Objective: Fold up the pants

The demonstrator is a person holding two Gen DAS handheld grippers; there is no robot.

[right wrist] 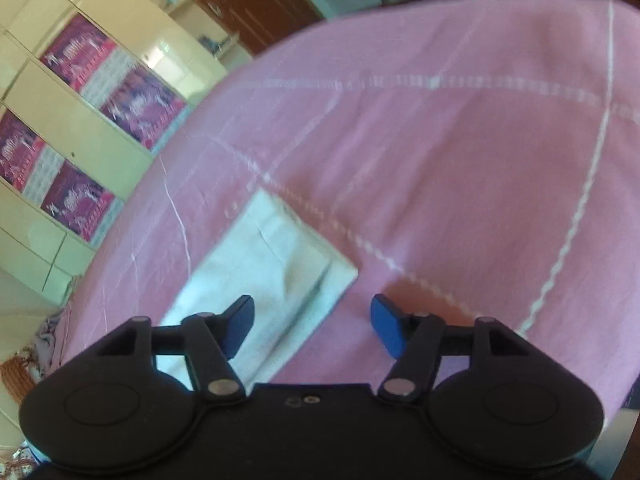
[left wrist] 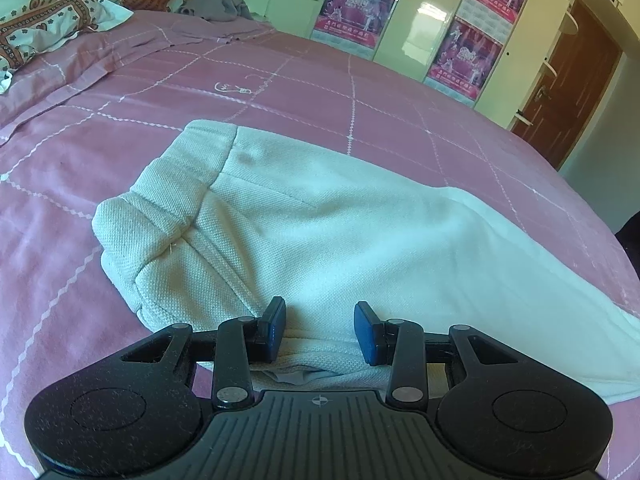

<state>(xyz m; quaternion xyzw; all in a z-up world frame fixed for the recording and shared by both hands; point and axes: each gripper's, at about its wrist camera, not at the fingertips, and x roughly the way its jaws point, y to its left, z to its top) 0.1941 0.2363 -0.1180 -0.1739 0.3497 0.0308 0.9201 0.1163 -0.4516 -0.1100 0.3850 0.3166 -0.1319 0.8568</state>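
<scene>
White textured pants (left wrist: 320, 232) lie flat on the pink bedspread (left wrist: 280, 92), waistband toward the left. My left gripper (left wrist: 320, 330) is open, its blue pads just above the near edge of the pants at the waist end, holding nothing. In the right wrist view the leg end of the pants (right wrist: 276, 256) lies on the bedspread (right wrist: 440, 180). My right gripper (right wrist: 312, 326) is open and empty over the leg hem's corner, the left pad above the cloth and the right pad above bare bedspread. This view is blurred.
Patterned pillows (left wrist: 44, 20) and a grey garment (left wrist: 216, 6) lie at the bed's head. Cream wardrobes with pink posters (left wrist: 356, 4) stand past the far bed edge, beside a brown door (left wrist: 568, 80). The wardrobes show at left in the right wrist view (right wrist: 80, 92).
</scene>
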